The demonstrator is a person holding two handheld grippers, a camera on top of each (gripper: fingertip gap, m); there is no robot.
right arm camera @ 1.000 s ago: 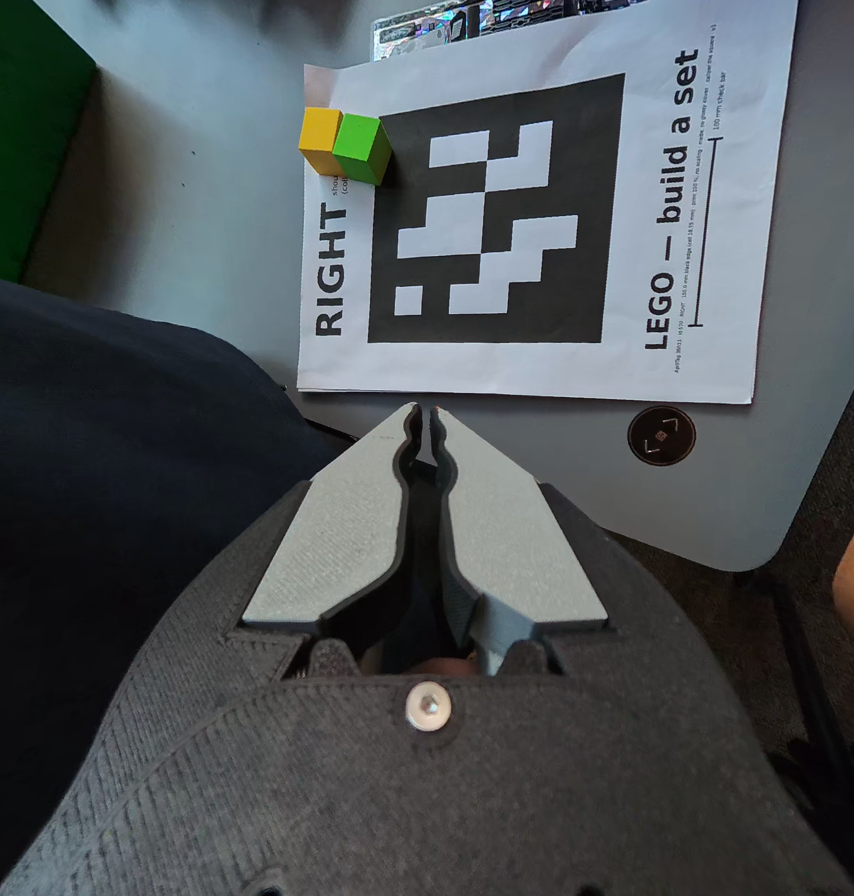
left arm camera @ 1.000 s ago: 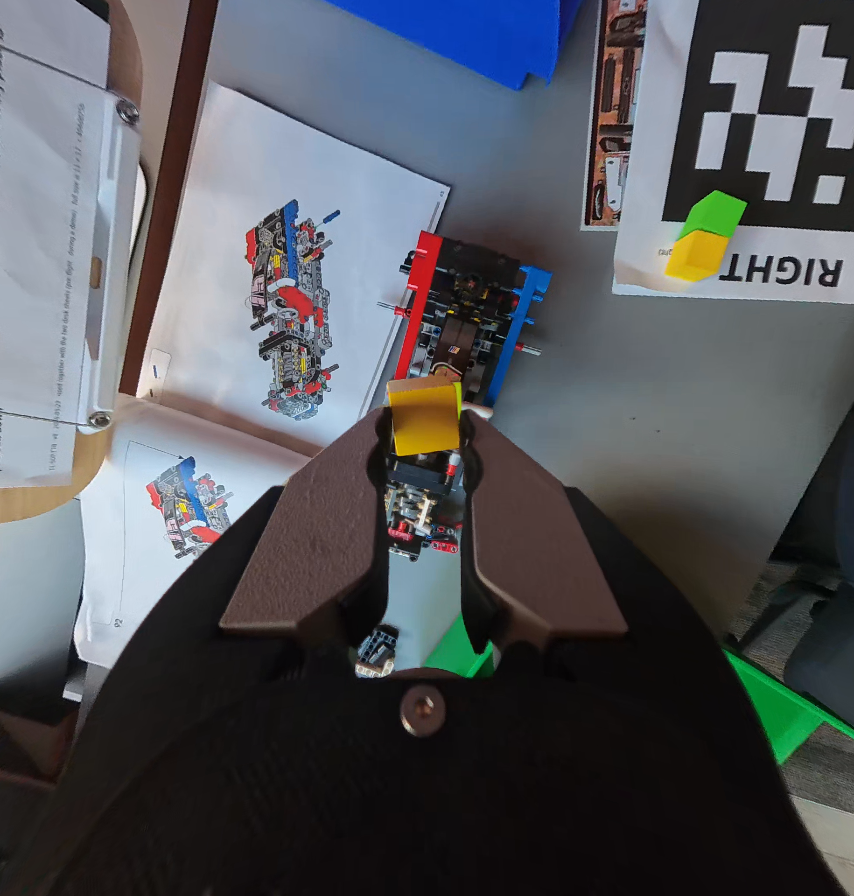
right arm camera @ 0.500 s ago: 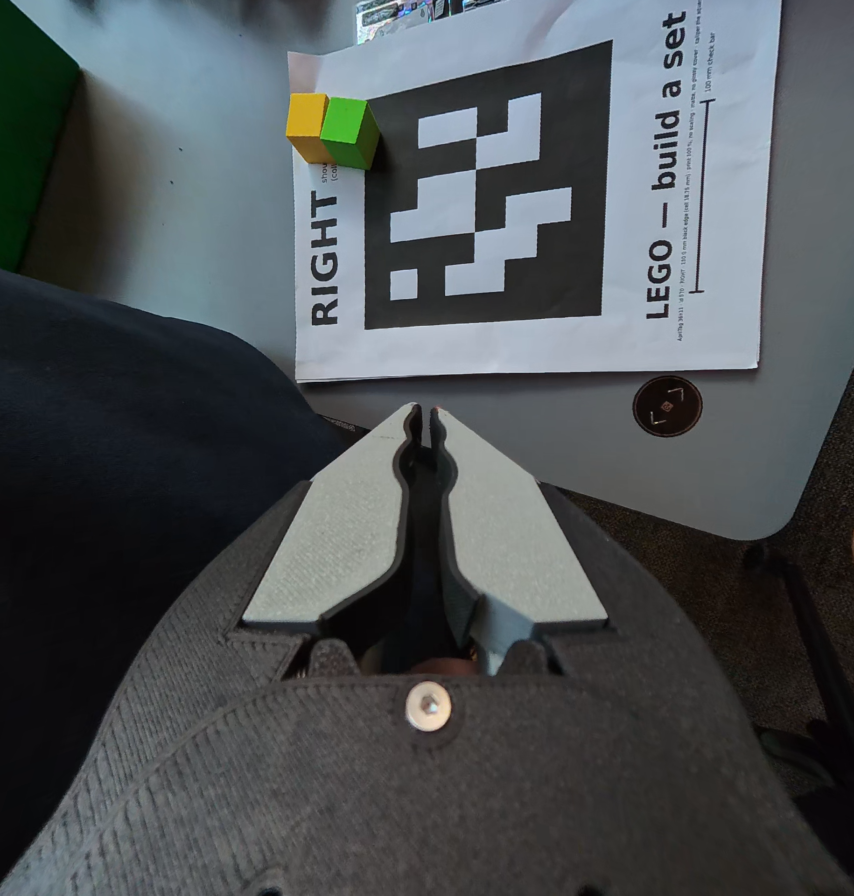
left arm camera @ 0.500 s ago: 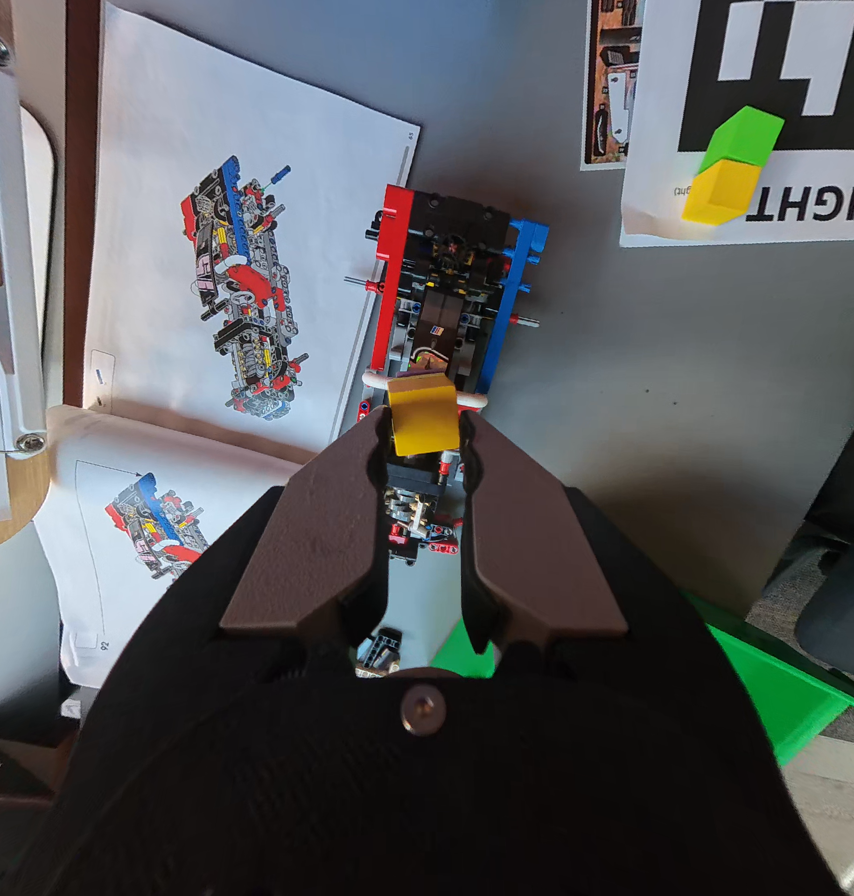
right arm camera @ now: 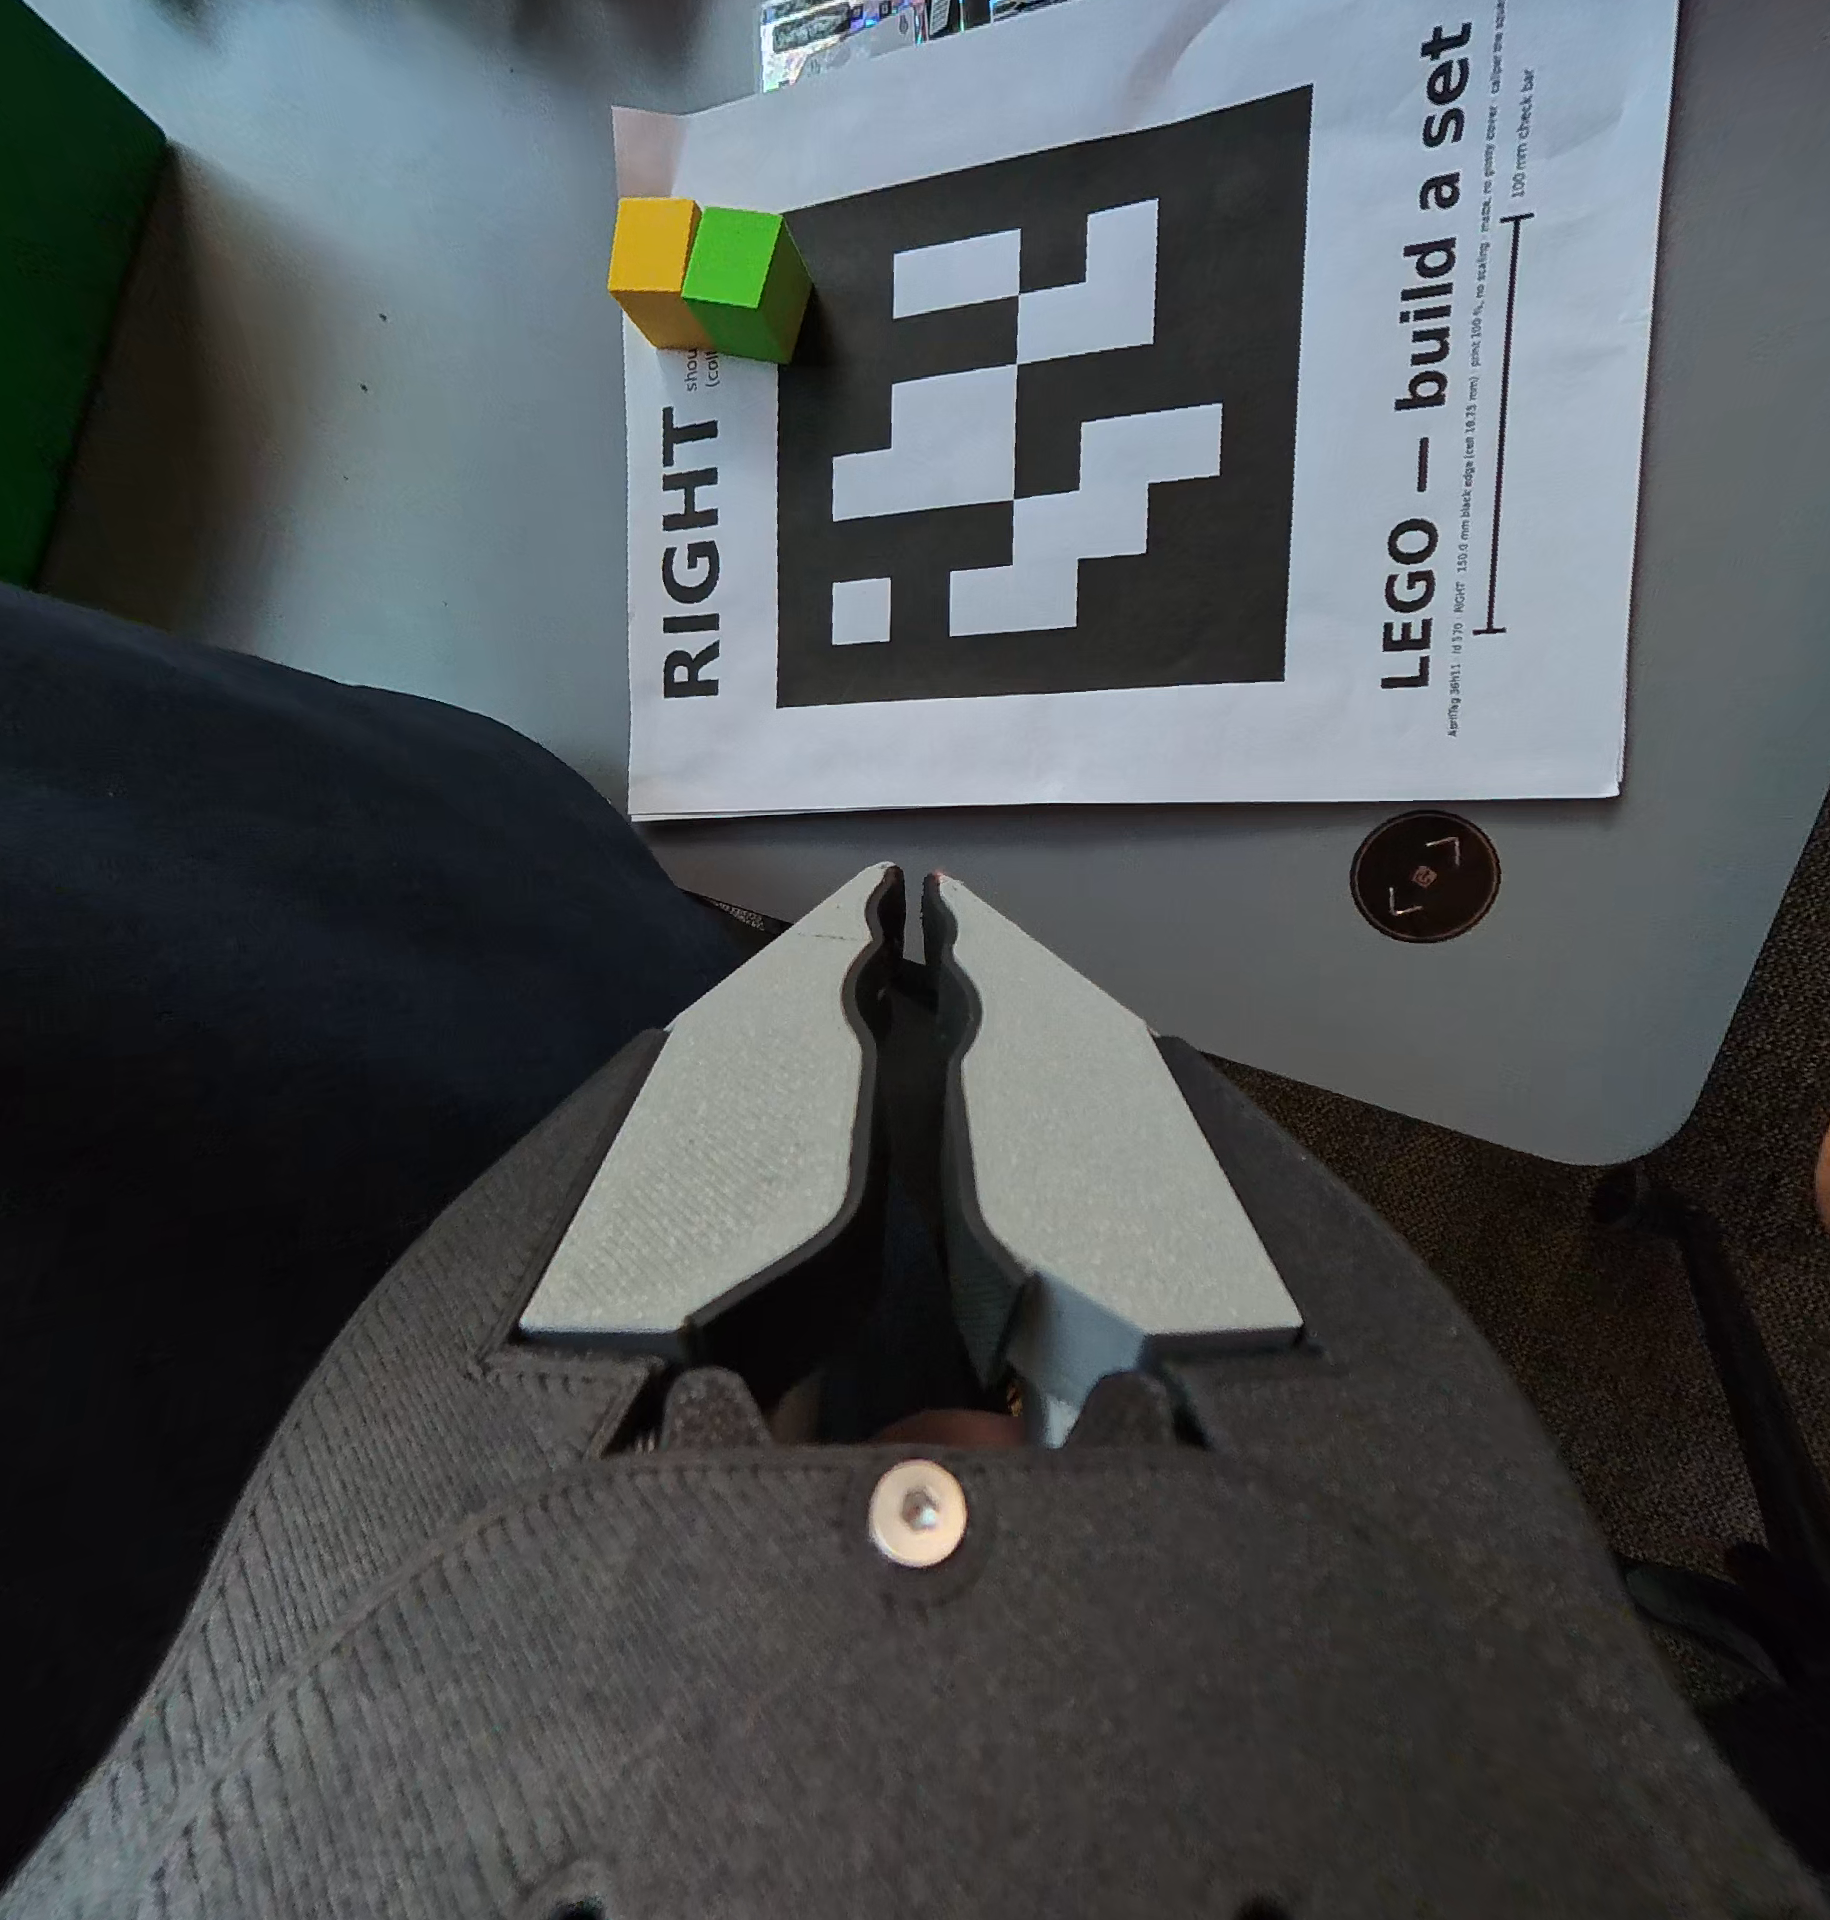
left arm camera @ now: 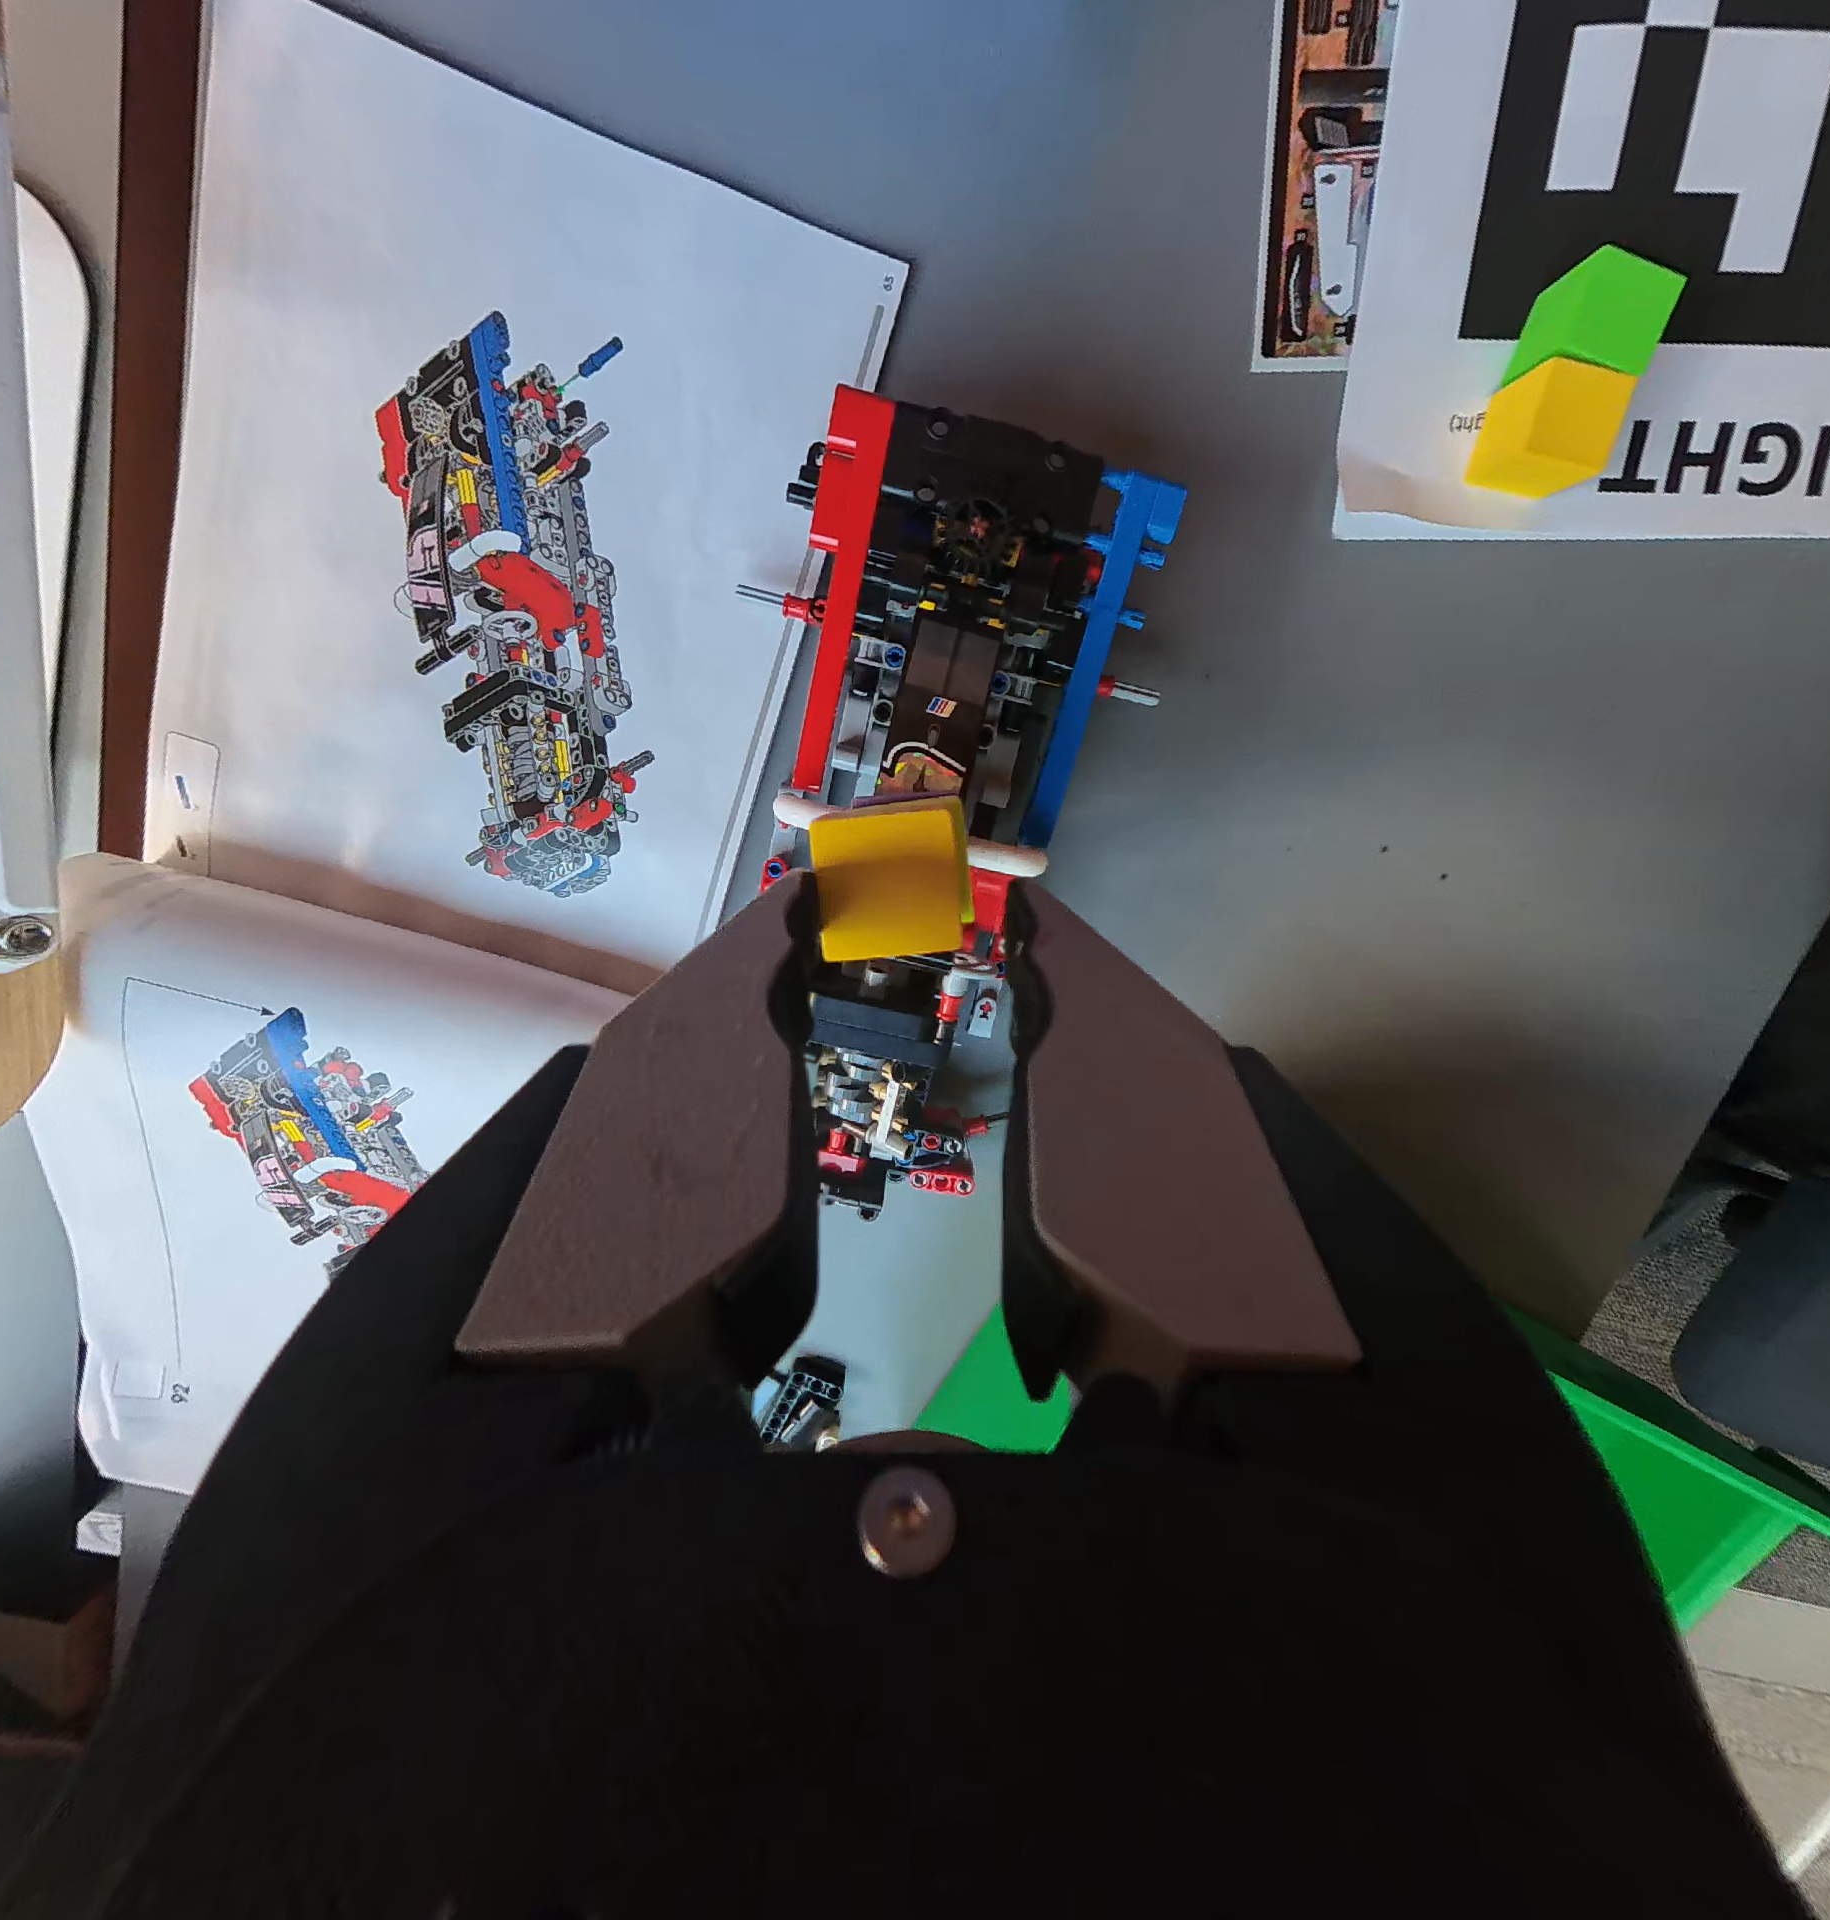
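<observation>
Moved since half a second before: left gripper (left arm camera: 906,904) fingers spread wider around the yellow tile (left arm camera: 885,883); right gripper (right arm camera: 913,883) unchanged, its view barely shifted.
Left fingers: released; left pad against the tile's edge, right pad clear of it, a strip of red part showing in the gap.
Yellow tile: apparently resting on the near end of the brick model (left arm camera: 978,582), which stretched away toward 12 o'clock on the grey table (left arm camera: 1410,831).
Right fingers: clenched on nothing, hovering over the table edge.
Left view only: model, tile, open instruction booklet (left arm camera: 495,416) at 10 o'clock, green bin (left arm camera: 1700,1507) at 4 o'clock.
Right view only: whole marker sheet (right arm camera: 1098,758), black round disc (right arm camera: 1424,876) at 2 o'clock, dark sleeve (right arm camera: 267,935) at 9 o'clock.
Both views: green cube (left arm camera: 1597,322) touching yellow cube (left arm camera: 1545,436) on the sheet's corner.
</observation>
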